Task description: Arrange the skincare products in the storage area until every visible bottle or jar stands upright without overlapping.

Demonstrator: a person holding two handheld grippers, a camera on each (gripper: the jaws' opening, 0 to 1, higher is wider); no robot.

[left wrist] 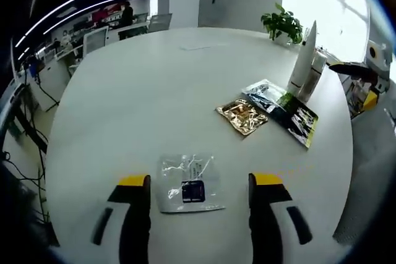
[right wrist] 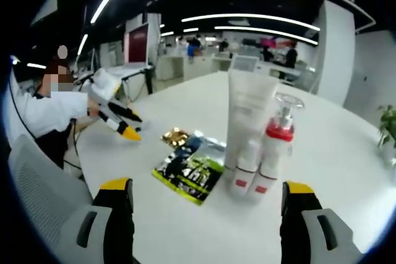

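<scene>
My left gripper hangs open over a round white table. A clear sachet with a dark label lies flat between its jaws. My right gripper is open too, a short way in front of a tall white tube that stands upright on its cap. Next to the tube stand a pump bottle with a red collar and a small white bottle. The tube stands at the table's far right. A person holds the left gripper at the left.
A gold sachet, a silver one and a black-green one lie flat beside the tube. A potted plant stands at the far edge. A grey chair is near left. Office desks fill the background.
</scene>
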